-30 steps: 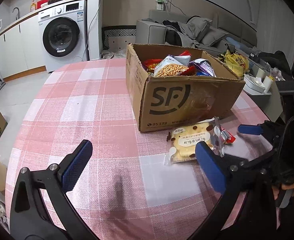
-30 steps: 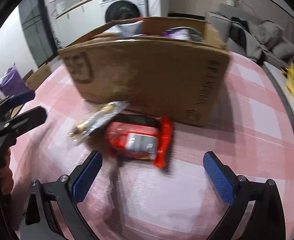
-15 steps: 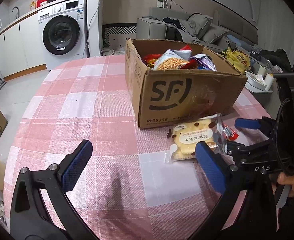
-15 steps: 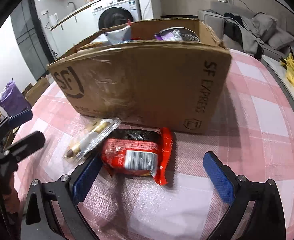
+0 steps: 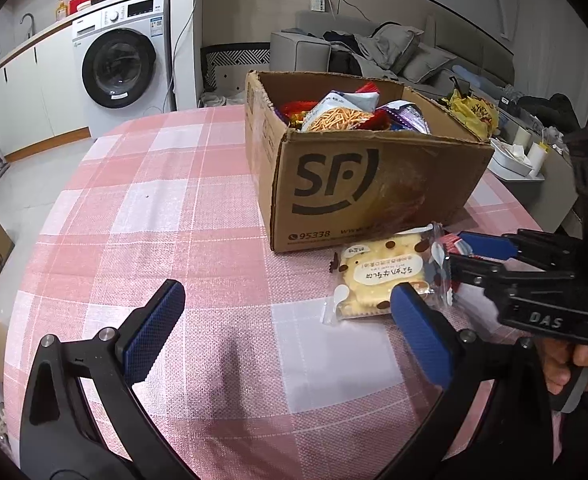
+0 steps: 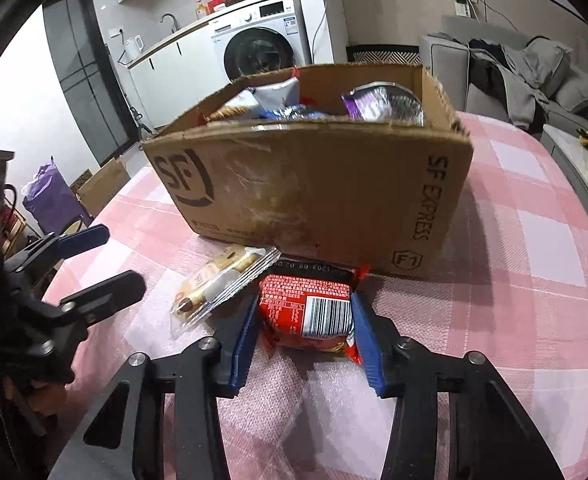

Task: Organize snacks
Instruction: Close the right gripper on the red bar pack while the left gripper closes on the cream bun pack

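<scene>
Lots of snacks are already in the cardboard box, but two are still out on the counter: the red snack pack, squeezed in the right hand-held gripper, and the yellow cookie pack, by the wide-open, empty left hand-held gripper.

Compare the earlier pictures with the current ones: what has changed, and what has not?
The right claw has closed on the red snack packet, which earlier lay loose between its wide-open fingers. The left claw stays open and empty; the yellow cake packet and cardboard box have not moved.
</scene>
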`<act>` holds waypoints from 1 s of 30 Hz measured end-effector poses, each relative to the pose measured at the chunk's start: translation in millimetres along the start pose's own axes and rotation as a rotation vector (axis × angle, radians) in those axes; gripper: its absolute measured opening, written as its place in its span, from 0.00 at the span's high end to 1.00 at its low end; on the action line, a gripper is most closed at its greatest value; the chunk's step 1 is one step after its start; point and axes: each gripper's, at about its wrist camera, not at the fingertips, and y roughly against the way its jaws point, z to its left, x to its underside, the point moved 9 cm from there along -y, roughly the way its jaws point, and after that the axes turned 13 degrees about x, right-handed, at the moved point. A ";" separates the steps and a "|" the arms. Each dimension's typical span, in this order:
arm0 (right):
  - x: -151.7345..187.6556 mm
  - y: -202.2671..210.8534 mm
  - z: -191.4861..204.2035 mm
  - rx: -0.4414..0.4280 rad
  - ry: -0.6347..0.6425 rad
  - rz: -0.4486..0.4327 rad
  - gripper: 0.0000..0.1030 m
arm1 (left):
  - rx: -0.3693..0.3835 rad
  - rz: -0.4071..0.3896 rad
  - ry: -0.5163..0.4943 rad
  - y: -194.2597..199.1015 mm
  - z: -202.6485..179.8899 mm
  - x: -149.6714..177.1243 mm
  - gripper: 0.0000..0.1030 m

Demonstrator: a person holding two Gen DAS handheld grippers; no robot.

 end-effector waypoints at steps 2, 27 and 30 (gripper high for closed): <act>3.6 7.5 4.3 -0.013 -0.003 -0.002 0.57 | -0.002 0.002 0.002 -0.9 0.7 0.5 0.01; 40.4 25.3 -41.6 0.068 0.087 0.051 0.55 | 0.075 0.158 -0.160 -52.0 -67.1 20.3 0.01; 40.5 24.6 -42.8 0.077 0.090 0.051 0.48 | 0.061 0.188 -0.194 -63.4 -72.1 23.8 0.01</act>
